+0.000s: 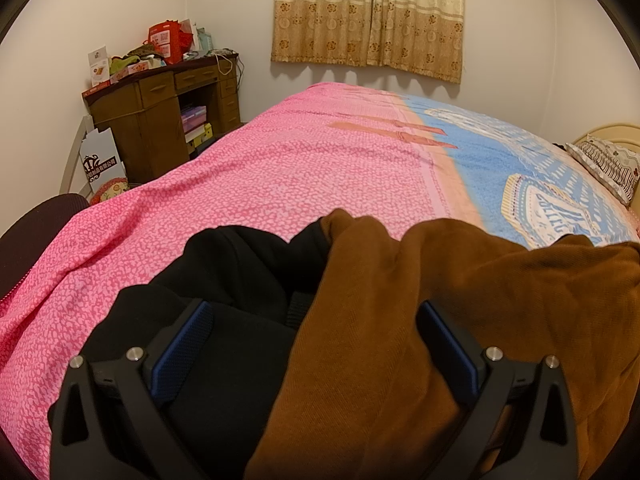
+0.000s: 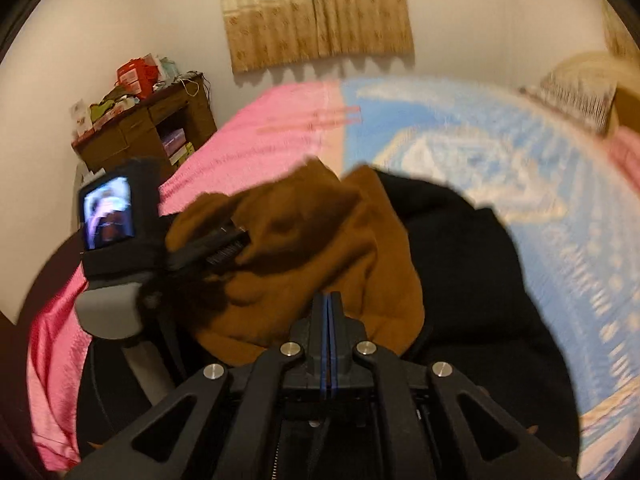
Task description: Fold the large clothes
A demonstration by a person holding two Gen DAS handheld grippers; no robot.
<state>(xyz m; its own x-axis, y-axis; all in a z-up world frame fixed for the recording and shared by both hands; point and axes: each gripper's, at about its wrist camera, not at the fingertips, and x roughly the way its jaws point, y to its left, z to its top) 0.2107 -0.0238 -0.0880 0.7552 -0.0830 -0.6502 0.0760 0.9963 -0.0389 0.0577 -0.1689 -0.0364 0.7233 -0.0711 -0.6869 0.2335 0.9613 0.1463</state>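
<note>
Lying bunched at the near edge of the bed, the brown garment [image 1: 420,320] overlaps a black garment [image 1: 240,280]; both rest on the bedspread [image 1: 280,168]. Left gripper [image 1: 316,344]: blue pads set wide apart, straddling the heap where brown meets black; nothing pinched between them. Right gripper [image 2: 328,312]: pads pressed flat together, tips at the lower hem of the brown cloth; whether any fabric is caught in the seam cannot be told. Right wrist view is motion-blurred. In that view the left gripper's body, with its small lit screen [image 2: 106,216], sits to the left, and its fingers reach into the brown folds.

Beyond the clothes, the bedspread runs pink on the left and blue with a white pattern on the right. Patterned pillow [image 1: 612,164] against a cream headboard [image 1: 608,132] at far right.

Far left corner: wooden desk [image 1: 160,120], top crowded with red bags [image 1: 170,38], boxes and a cable; its open shelf holds stacked boxes [image 1: 196,124]. White printed carton [image 1: 100,160] leans beside it on the floor. Gold curtain [image 1: 368,12] hangs on the back wall.
</note>
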